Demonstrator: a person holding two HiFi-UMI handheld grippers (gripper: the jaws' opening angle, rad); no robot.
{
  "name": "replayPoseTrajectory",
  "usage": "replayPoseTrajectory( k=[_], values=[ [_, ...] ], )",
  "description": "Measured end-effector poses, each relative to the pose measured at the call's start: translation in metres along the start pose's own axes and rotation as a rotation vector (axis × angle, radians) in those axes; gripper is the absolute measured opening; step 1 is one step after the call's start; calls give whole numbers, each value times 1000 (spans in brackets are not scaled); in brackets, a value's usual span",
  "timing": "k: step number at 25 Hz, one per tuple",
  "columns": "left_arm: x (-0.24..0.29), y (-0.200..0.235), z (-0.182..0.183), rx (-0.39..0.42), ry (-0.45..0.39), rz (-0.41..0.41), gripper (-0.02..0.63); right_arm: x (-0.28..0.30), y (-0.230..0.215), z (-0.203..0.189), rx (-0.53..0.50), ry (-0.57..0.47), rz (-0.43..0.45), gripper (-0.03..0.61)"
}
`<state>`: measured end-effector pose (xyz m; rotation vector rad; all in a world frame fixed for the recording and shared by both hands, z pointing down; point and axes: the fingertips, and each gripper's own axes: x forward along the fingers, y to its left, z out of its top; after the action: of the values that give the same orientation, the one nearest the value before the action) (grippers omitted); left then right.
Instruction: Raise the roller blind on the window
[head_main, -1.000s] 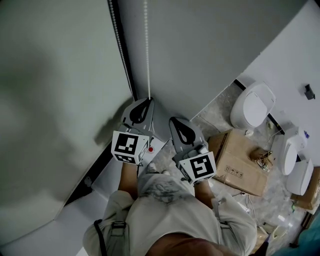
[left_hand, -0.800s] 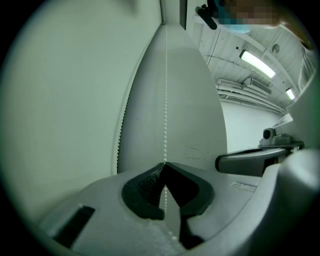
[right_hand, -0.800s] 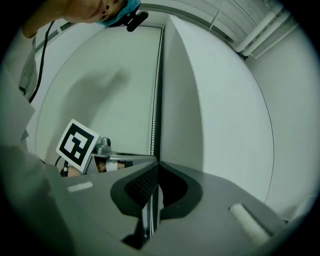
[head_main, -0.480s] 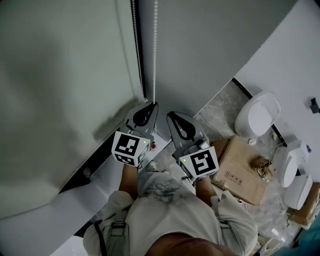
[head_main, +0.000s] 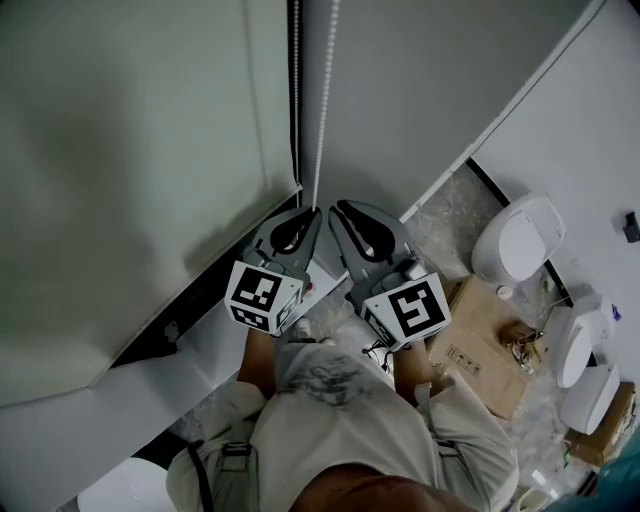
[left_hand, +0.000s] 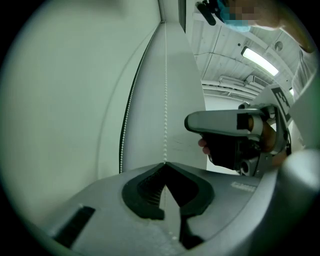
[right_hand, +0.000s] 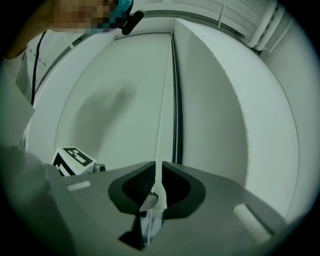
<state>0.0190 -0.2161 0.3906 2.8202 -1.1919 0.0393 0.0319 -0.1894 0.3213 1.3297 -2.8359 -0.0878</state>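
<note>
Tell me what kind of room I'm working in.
Probably a storeroom or room under renovation: what look like uninstalled toilets stand beside a cardboard box on the floor, near the roller blind.

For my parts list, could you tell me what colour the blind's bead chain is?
White; the thin beaded pull chain shows best in the left gripper view.

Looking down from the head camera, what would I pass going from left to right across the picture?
roller blind → left gripper → right gripper → cardboard box
</note>
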Motion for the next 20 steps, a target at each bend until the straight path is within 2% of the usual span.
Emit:
replayPoseTrajectory(
  k=[5,20],
  values=[
    [-10,-4,-2,-7,-1,1,9,8,9,24,15,-39,59,65],
    [-22,-6,-2,-18,-1,0,9,35,17,75,-22,-80,121,64]
  ],
)
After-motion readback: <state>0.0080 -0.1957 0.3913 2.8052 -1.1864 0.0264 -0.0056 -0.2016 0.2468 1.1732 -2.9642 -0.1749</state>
